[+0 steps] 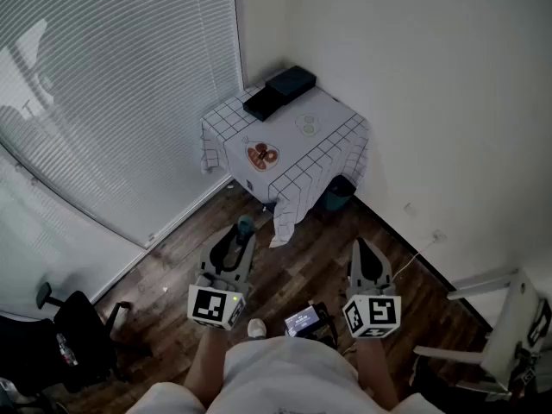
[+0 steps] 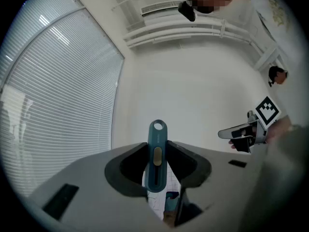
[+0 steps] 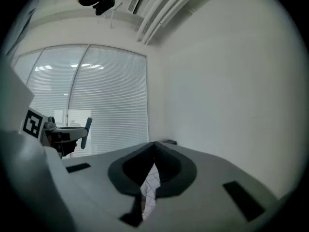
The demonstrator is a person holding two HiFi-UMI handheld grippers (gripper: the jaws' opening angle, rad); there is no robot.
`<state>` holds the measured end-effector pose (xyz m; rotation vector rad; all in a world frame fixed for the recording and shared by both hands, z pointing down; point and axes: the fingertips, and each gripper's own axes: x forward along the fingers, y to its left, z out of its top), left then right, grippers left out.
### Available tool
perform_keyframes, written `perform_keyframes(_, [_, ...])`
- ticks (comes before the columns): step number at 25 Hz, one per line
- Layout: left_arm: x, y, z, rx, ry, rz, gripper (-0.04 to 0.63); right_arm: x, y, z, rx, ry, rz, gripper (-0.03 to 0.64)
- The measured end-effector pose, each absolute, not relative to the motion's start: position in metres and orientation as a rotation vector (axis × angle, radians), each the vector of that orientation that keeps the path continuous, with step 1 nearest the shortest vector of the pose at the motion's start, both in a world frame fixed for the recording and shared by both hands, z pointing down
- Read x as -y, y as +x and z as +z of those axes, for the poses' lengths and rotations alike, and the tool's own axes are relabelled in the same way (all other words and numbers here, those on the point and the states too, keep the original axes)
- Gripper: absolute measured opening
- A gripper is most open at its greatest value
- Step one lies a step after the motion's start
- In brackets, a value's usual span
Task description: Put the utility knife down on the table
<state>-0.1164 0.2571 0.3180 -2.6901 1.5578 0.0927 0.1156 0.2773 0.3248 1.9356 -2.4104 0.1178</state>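
We hold a slim teal plastic utility knife clamped between the pads of our left gripper. It stands upright, its holed end above the jaws. Our right gripper is empty, its jaws closed tip to tip. Both point towards the small corner table draped in a white grid-patterned cloth, well apart from the knife.

slim teal utility knife, loop end up, stands upright in the left claw.
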Motion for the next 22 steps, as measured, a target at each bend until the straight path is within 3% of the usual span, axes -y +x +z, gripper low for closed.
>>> perform_keyframes(22, [-0.278,-0.104,0.319,-1.646,-2.614,0.017,0.135,-0.282,0.143,0.332,2.475,1.866,0.119,0.008])
